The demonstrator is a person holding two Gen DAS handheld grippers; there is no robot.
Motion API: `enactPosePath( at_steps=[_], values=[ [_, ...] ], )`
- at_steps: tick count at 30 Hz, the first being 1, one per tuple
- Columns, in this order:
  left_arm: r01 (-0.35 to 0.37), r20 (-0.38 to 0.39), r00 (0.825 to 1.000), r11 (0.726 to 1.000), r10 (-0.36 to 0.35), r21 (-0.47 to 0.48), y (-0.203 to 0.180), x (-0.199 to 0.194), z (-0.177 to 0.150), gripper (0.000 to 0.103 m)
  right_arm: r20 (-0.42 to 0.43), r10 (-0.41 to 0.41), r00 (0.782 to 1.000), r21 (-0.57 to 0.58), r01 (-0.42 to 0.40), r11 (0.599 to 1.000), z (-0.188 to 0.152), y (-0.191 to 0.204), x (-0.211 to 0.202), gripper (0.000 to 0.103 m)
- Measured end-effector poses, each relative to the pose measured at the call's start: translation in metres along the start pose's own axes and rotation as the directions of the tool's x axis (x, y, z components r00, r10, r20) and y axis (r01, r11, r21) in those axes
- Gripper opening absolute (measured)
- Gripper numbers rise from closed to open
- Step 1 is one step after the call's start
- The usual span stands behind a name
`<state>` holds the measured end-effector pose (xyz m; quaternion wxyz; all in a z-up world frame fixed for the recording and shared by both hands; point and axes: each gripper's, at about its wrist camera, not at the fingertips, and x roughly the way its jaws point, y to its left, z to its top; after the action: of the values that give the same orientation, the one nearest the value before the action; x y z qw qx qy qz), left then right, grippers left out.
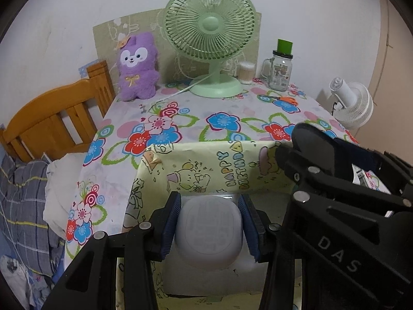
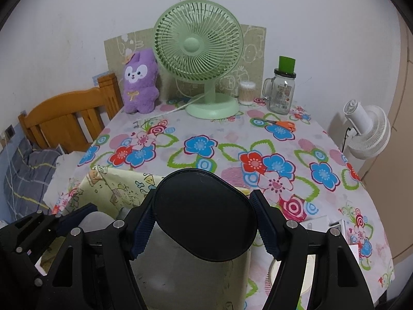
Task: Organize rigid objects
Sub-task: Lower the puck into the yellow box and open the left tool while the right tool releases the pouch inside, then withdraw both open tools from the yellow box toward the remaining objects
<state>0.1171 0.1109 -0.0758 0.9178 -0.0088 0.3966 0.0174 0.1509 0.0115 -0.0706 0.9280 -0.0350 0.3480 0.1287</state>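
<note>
My left gripper (image 1: 210,228) is shut on a pale lavender rounded case (image 1: 209,232) and holds it over the open top of a box wrapped in yellow cartoon "Happy Birthday" paper (image 1: 206,170). My right gripper (image 2: 205,223) is shut on a black oval case (image 2: 205,214) and holds it over the same box (image 2: 116,183), just right of the left gripper. The black case also shows in the left wrist view (image 1: 312,142). The grey inside of the box (image 2: 185,279) lies below the black case.
The box stands at the front edge of a table with a flowered cloth (image 2: 258,139). At the back stand a green fan (image 2: 201,51), a purple plush (image 2: 139,82), a cotton-swab tub (image 2: 246,93) and a glass jar (image 2: 282,90); orange scissors (image 2: 281,124) lie near them. A wooden bed headboard (image 1: 51,118) is at left.
</note>
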Motion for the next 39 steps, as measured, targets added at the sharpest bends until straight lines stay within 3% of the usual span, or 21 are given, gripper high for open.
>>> enactPosePath(
  at_steps=[10, 17, 21, 25, 39],
  values=[
    [-0.04, -0.011, 0.999, 0.999, 0.04, 0.004, 0.005, 0.009, -0.006, 0.048, -0.045, -0.022, 0.999, 0.026, 0.023, 0.999, -0.001, -0.002, 0.011, 0.074],
    [-0.023, -0.003, 1.0, 1.0, 0.023, 0.015, 0.003, 0.004, -0.006, 0.078, -0.094, -0.002, 0.996, 0.085, 0.01, 0.996, -0.005, -0.01, 0.018, 0.078],
    [-0.042, 0.016, 0.999, 0.999, 0.041, 0.033, -0.004, -0.002, -0.007, 0.091, -0.058, -0.022, 0.998, 0.073, 0.026, 0.997, -0.003, -0.01, 0.008, 0.091],
    [-0.04, 0.025, 0.999, 0.999, 0.039, 0.022, -0.007, -0.009, -0.006, 0.094, -0.002, -0.045, 0.999, 0.029, 0.045, 0.999, 0.0, -0.008, -0.006, 0.097],
    [-0.02, 0.054, 0.998, 0.999, 0.017, 0.047, -0.031, -0.041, -0.009, 0.103, 0.053, -0.012, 0.999, -0.017, 0.012, 1.0, -0.003, -0.013, -0.04, 0.101]
  ],
)
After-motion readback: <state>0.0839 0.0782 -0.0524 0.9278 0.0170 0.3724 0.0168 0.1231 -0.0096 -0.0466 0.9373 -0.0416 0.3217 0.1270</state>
